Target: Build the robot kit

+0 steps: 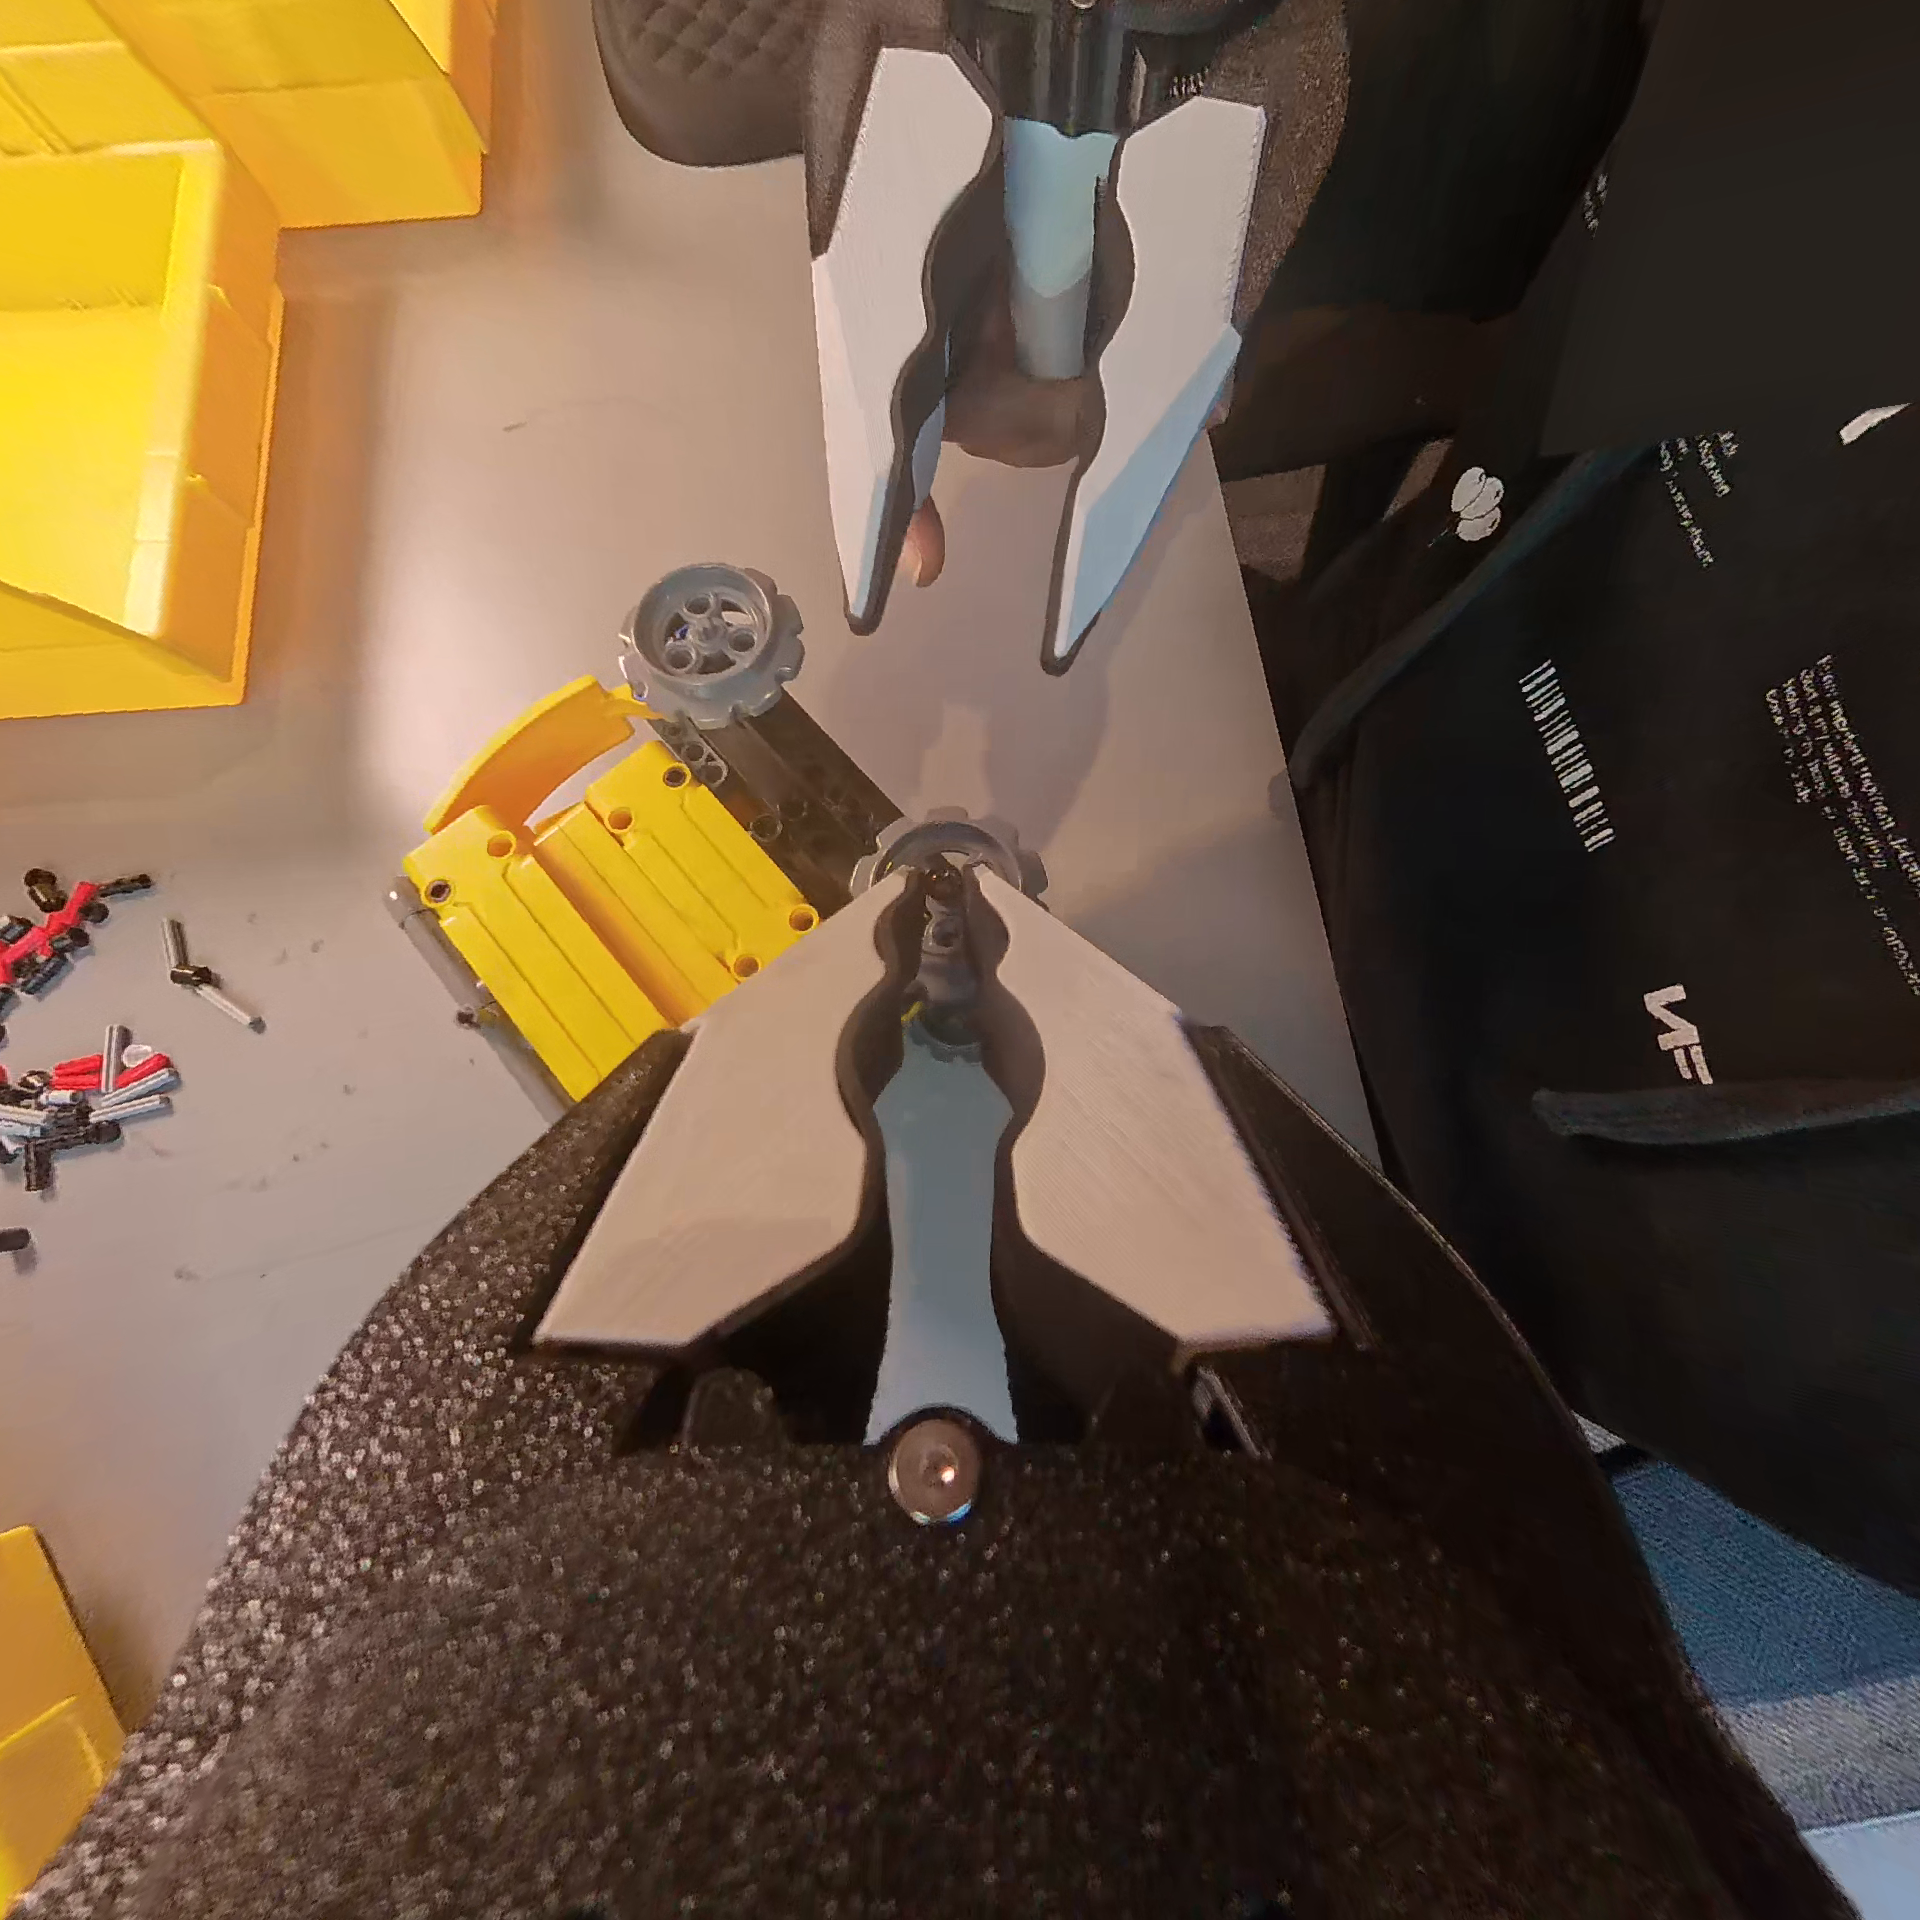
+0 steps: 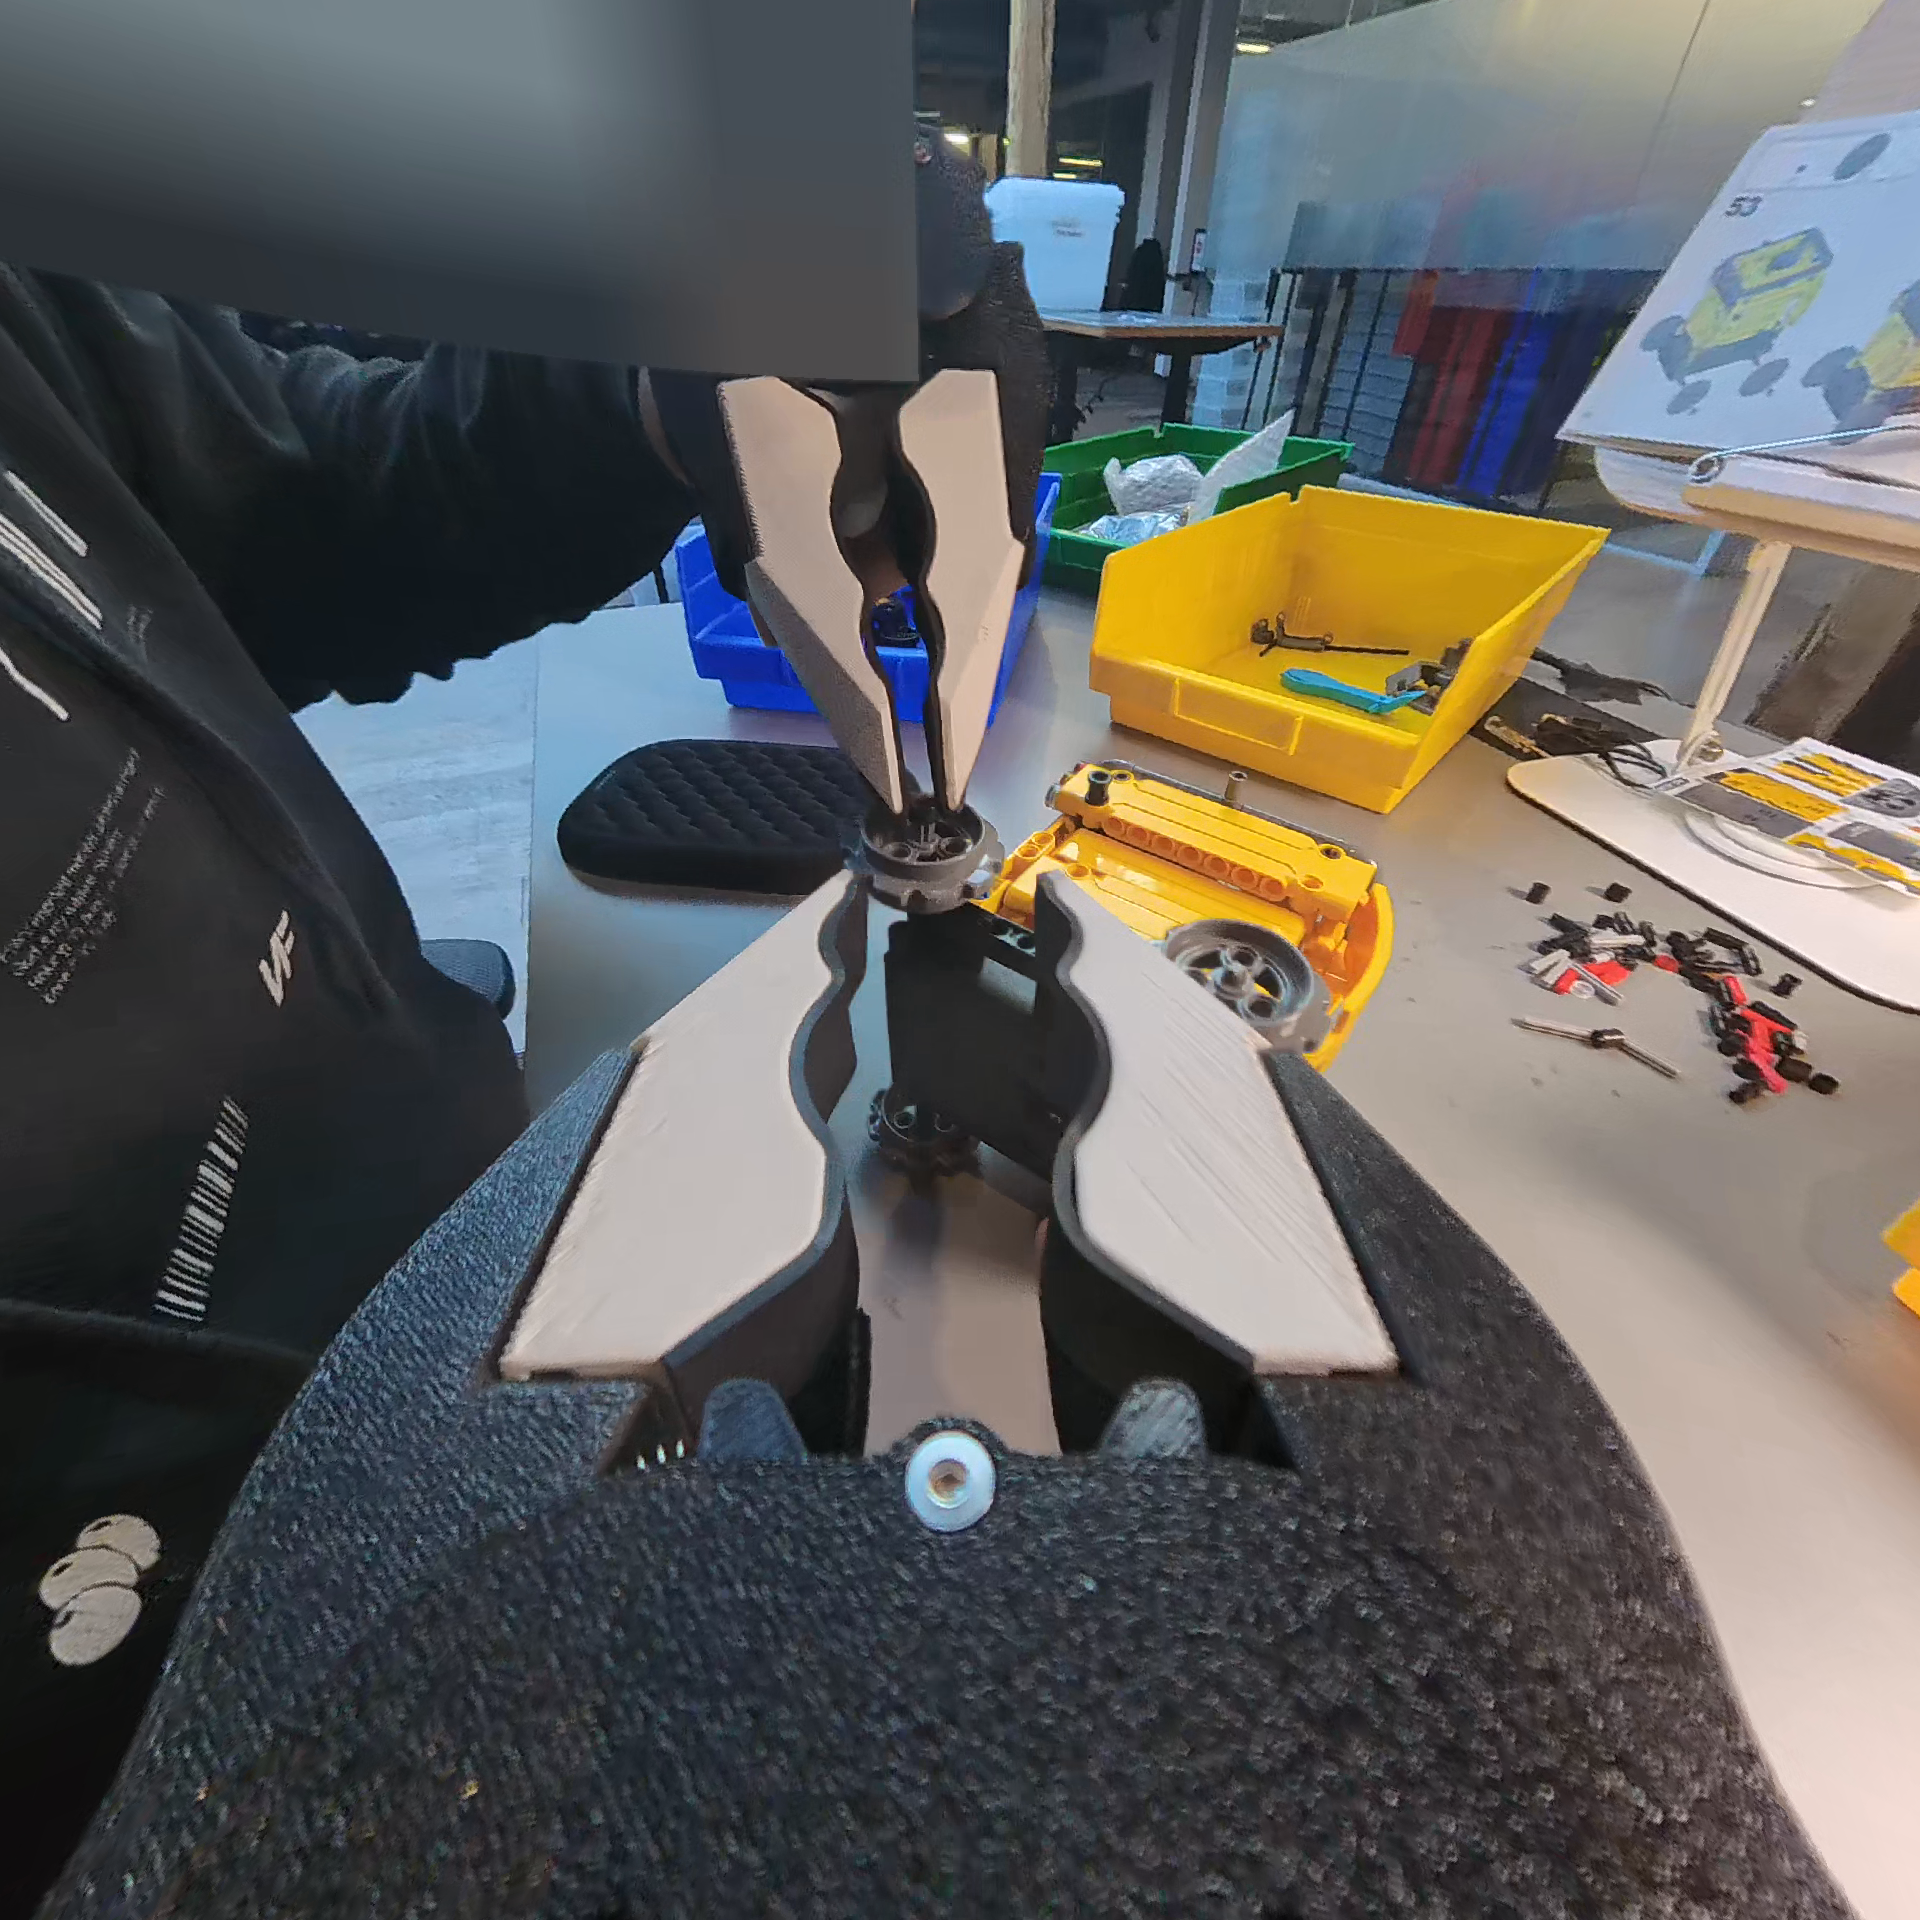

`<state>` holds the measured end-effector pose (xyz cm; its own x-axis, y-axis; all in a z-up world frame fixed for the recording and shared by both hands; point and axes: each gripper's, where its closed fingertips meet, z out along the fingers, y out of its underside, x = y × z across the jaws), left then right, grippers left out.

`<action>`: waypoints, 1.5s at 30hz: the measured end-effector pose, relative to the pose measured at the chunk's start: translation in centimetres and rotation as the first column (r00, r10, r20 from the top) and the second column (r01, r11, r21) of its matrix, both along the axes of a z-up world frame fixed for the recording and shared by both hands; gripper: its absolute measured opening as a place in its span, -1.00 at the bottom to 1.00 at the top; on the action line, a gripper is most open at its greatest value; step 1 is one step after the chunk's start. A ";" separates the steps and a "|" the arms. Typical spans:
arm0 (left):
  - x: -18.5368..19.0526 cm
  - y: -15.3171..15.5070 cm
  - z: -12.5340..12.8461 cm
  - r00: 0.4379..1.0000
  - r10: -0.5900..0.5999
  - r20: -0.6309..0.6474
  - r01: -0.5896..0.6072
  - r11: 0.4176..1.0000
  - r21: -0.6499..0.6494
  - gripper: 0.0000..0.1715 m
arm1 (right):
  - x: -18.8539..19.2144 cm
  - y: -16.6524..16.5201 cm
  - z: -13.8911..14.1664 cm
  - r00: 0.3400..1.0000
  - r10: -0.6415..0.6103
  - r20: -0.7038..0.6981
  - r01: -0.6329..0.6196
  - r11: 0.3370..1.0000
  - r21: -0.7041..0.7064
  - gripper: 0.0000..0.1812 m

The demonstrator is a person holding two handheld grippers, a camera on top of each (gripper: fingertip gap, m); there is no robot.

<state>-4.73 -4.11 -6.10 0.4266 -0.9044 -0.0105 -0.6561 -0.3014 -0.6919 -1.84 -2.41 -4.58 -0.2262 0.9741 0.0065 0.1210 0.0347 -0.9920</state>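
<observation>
My left tongs (image 1: 940, 883) pinch a small dark pin at the hub of a grey wheel (image 1: 948, 847); my fingers hide most of it. My right tongs (image 2: 951, 899), spread, straddle the black chassis (image 2: 961, 1023) beside that wheel, their tips empty. Beyond, the yellow model car (image 2: 1195, 883) lies on the desk (image 2: 1558, 1195), with loose pins (image 2: 1683, 987) farther off.
</observation>
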 end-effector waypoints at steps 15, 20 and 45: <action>0.6 -0.2 -0.4 0.979 -0.086 -0.187 0.074 0.995 -0.073 -0.95 | -2.3 -2.1 -1.4 0.997 0.057 0.046 -0.058 0.998 0.031 -0.85; 0.9 -0.4 -0.5 0.979 -0.109 -0.172 0.086 0.987 -0.135 -0.95 | -2.3 -2.4 -1.5 0.996 0.075 0.051 -0.076 0.997 0.013 -0.84; -0.1 0.0 -0.8 0.858 -0.214 -0.467 0.120 0.967 -0.223 -0.94 | -2.1 -2.3 -0.5 0.999 0.037 0.024 -0.038 0.998 0.055 -0.84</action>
